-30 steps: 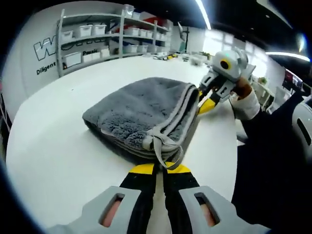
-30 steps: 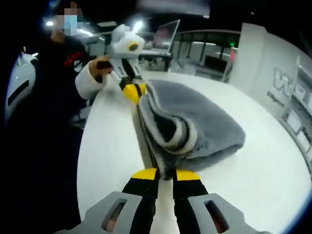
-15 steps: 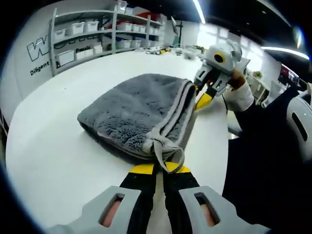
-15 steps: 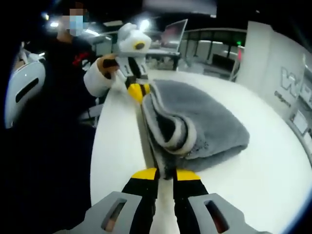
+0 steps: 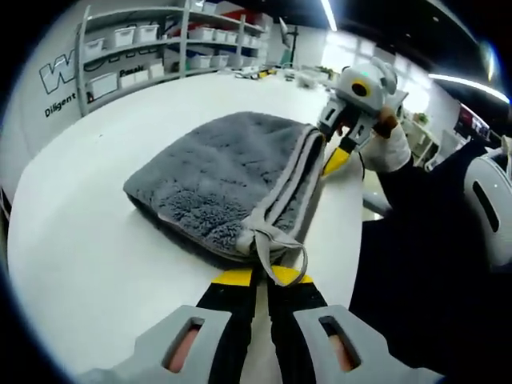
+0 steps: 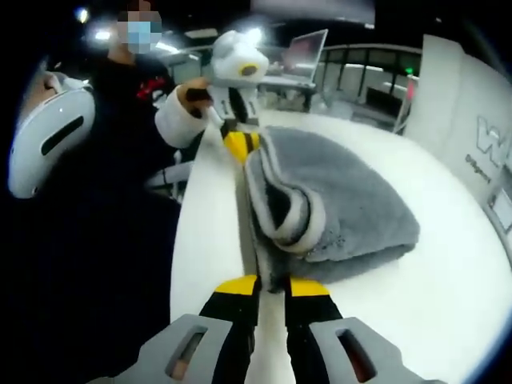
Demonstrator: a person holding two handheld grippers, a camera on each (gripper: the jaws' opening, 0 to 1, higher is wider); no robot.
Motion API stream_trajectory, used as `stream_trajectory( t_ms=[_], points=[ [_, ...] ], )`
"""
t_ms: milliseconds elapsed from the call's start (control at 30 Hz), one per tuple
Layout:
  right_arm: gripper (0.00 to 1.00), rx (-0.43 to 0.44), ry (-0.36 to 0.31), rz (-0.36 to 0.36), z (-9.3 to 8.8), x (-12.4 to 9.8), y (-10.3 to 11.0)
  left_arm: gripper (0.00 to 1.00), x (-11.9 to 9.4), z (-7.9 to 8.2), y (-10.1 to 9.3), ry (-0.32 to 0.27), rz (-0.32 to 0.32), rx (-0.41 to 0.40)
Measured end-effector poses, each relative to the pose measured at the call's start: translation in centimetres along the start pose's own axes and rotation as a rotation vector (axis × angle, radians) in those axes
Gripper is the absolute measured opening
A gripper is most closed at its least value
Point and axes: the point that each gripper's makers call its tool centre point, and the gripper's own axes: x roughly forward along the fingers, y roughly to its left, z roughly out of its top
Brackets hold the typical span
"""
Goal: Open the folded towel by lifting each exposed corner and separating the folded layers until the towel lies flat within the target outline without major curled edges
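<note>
A folded grey fluffy towel with a lighter grey border lies on the white round table. My left gripper is shut on the near corner of the towel, whose border bunches up just above the yellow tips. Across the towel, the right gripper grips the far corner. In the right gripper view, my right gripper is shut on the towel's near corner, where a folded layer curls open. The left gripper holds the opposite corner there.
Shelves with white bins stand against the wall behind the table. A person in dark clothes stands at the table's edge, a white sleeve cuff at the wrist. Desks and windows lie beyond the table.
Both grippers stay shut on their towel corners. The views have shifted slightly as the hands drew closer and lifted a little; the towel's folds look nearly the same.
</note>
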Motion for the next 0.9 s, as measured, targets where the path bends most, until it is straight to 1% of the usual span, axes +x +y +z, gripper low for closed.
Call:
stream_trajectory(
  t_ms=[167, 267, 333, 367, 400, 433, 500, 567, 600, 633, 733, 800, 833, 867, 900],
  points=[
    [0.14, -0.014, 0.001, 0.016, 0.1, -0.1, 0.9, 0.05, -0.1, -0.1, 0.1, 0.002, -0.004, -0.008],
    [0.13, -0.032, -0.008, 0.01, 0.3, -0.5, 0.9, 0.05, -0.1, -0.1, 0.2, 0.003, -0.014, -0.019],
    [0.12, -0.034, -0.034, 0.002, 0.7, -1.0, 0.7, 0.05, 0.0, -0.1, 0.2, 0.005, -0.018, -0.024],
    [0.12, -0.052, -0.053, -0.008, 1.0, -1.4, 0.6, 0.05, 0.0, -0.2, 0.2, 0.006, -0.02, -0.025],
    [0.11, -0.088, -0.072, -0.025, 1.4, -1.7, 0.3, 0.05, 0.0, -0.2, 0.2, 0.008, -0.02, -0.024],
    [0.09, -0.137, -0.076, -0.041, 1.5, -1.9, 0.4, 0.05, 0.0, -0.2, 0.2, 0.009, -0.021, -0.024],
    [0.09, -0.198, -0.068, -0.057, 1.4, -2.2, 0.2, 0.05, 0.1, -0.2, 0.3, 0.011, -0.022, -0.026],
    [0.09, -0.278, -0.044, -0.085, 1.4, -2.3, -0.4, 0.05, 0.1, -0.1, 0.3, 0.012, -0.02, -0.029],
    [0.09, -0.308, -0.047, -0.094, 1.4, -2.3, -0.5, 0.05, 0.1, -0.1, 0.3, 0.011, -0.019, -0.032],
    [0.09, -0.326, -0.051, -0.101, 1.6, -2.3, -0.6, 0.05, 0.0, 0.0, 0.3, 0.011, -0.018, -0.032],
    [0.12, -0.322, -0.049, -0.113, 1.5, -2.4, -0.8, 0.05, 0.0, 0.0, 0.4, 0.011, -0.017, -0.031],
    [0.11, -0.363, -0.045, -0.149, 1.6, -2.7, -1.5, 0.05, 0.1, 0.0, 0.3, 0.011, -0.017, -0.03],
    [0.12, -0.369, -0.045, -0.162, 1.6, -2.8, -1.7, 0.05, 0.1, 0.0, 0.3, 0.01, -0.017, -0.031],
    [0.14, -0.383, -0.048, -0.182, 1.8, -2.9, -2.1, 0.05, 0.0, 0.0, 0.3, 0.01, -0.017, -0.032],
    [0.21, -0.409, -0.065, -0.217, 2.3, -3.1, -2.7, 0.05, 0.0, 0.1, 0.3, 0.008, -0.018, -0.032]
  ],
)
